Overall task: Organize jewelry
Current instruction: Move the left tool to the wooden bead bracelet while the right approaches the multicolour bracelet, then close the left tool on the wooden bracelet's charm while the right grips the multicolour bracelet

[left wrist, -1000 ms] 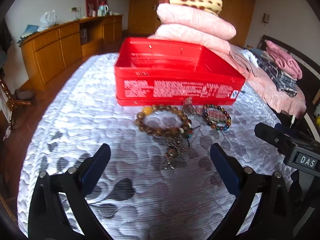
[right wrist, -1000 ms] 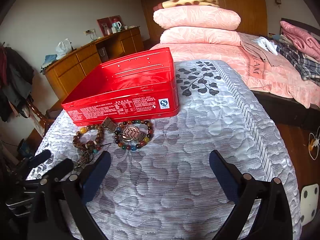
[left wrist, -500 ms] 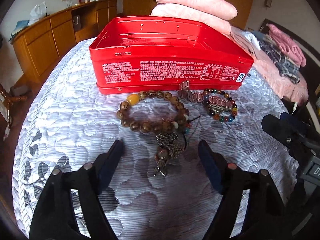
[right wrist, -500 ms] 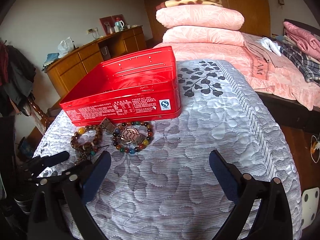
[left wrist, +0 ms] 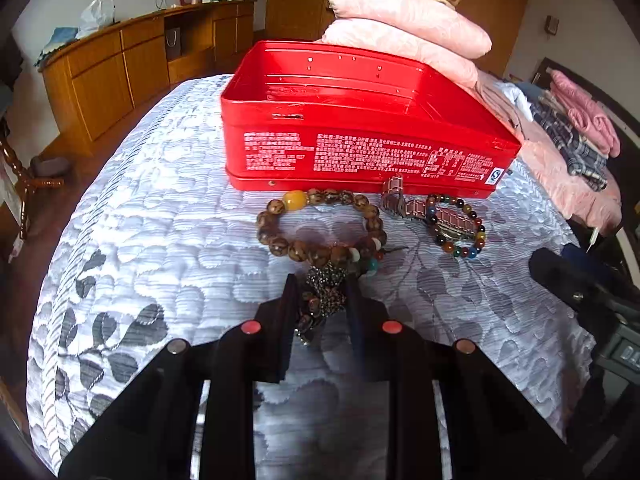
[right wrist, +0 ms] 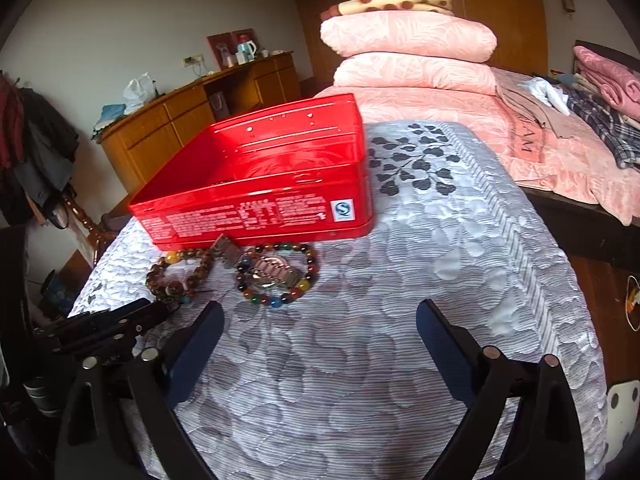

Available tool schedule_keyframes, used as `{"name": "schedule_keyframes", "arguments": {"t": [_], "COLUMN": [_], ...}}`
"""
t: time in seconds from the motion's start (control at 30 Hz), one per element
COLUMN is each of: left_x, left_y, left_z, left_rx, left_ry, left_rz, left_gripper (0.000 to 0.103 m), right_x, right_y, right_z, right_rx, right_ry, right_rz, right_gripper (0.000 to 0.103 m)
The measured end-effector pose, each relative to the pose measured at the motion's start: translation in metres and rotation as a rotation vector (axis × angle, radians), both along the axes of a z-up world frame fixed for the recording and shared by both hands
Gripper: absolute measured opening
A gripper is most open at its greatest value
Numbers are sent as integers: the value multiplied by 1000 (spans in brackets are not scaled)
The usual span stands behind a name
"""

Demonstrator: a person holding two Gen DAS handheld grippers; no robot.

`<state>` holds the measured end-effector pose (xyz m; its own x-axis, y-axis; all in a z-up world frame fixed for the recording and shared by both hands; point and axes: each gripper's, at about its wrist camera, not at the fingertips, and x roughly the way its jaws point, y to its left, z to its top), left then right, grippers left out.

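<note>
The left gripper [left wrist: 320,300] has its fingers nearly closed around the dark tassel [left wrist: 322,296] that hangs from the brown bead bracelet [left wrist: 320,226]; it seems to grasp only this tassel, not the beads. The right gripper [right wrist: 320,344] is wide apart and holds nothing, low above the quilt [right wrist: 400,360].

The bracelet lies flat on the quilt, just in front of the red tin [left wrist: 360,120], which is open and looks empty. Beside it, a colourful bead bracelet [left wrist: 456,224] lies with a metal watch [left wrist: 424,210] across it, and the watch band touches the wall of the tin.

I think the risk is in the lift. The tassel is thin and loose, so it can slip out. The brown bracelet will swing under the gripper and may hit the tin's edge and not fall inside. Its cords near the coloured beads may also drag the watch.
</note>
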<state>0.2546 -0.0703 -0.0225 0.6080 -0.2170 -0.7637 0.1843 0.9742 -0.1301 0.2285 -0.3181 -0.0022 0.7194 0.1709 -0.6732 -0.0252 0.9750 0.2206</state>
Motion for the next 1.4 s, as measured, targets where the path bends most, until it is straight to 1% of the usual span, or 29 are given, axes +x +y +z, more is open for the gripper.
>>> {"name": "schedule_keyframes", "arguments": {"t": [0.03, 0.07, 0.1, 0.13, 0.2, 0.27, 0.37, 0.5, 0.57, 0.6, 0.67, 0.73, 0.87, 1.07, 1.13, 1.2, 1.3, 1.33, 1.4], "left_x": [-3, -9, -12, -14, -20, -25, -29, -25, -22, -20, -16, -13, -5, 5, 7, 9, 11, 13, 15], "left_y": [2, 5, 7, 10, 18, 27, 35, 42, 44, 45, 50, 53, 54, 53, 52, 52, 50, 49, 47], "left_z": [0, 4, 6, 8, 11, 12, 16, 18, 17, 16, 13, 12, 11, 8, 6, 3, -1, -3, -6], "left_rx": [-7, -16, -21, -31, -63, -78, -101, -79, -53, -48, -48, -49, -58, -59, -60, -60, -57, -50, -55], "left_ry": [-5, -22, -26, -27, -25, -31, -52, -82, -96, -97, -89, -86, -76, -63, -52, -37, -16, -4, 15], "left_rz": [-5, -17, -21, -24, -28, -19, -2, 40, 62, 66, 74, 79, 76, 72, 70, 68, 63, 57, 43], "left_gripper": [11, 10, 9, 9, 9, 9, 9, 9, 9, 9, 9, 9, 9, 9, 9, 12, 14, 17, 20], "right_x": [1, 1, 1, 2, 5, 8, 13, 21, 26, 29, 35, 38, 44, 51, 52, 53, 54, 55, 55], "right_y": [2, 5, 7, 10, 17, 25, 38, 54, 61, 62, 64, 62, 63, 71, 75, 77, 76, 75, 72], "right_z": [0, 0, 0, 0, 1, 0, -2, -5, -7, -8, -13, -14, -15, -15, -16, -16, -17, -19, -21], "right_rx": [5, 8, 12, 16, 15, 5, -6, -30, -46, -49, -51, -46, -60, -79, -103, -126, -120, -105, -84], "right_ry": [0, 1, 2, 2, 4, 10, 22, 36, 46, 55, 79, 84, 84, 80, 81, 81, 87, 102, 110], "right_rz": [13, 21, 33, 50, 81, 104, 140, 175, 191, 195, 191, 183, 174, 191, 193, 185, 170, 176, 173], "right_gripper": [91, 89, 87, 83, 79, 70, 64, 62, 56, 54, 48, 47, 41, 40, 39, 34, 18, 10, 9]}}
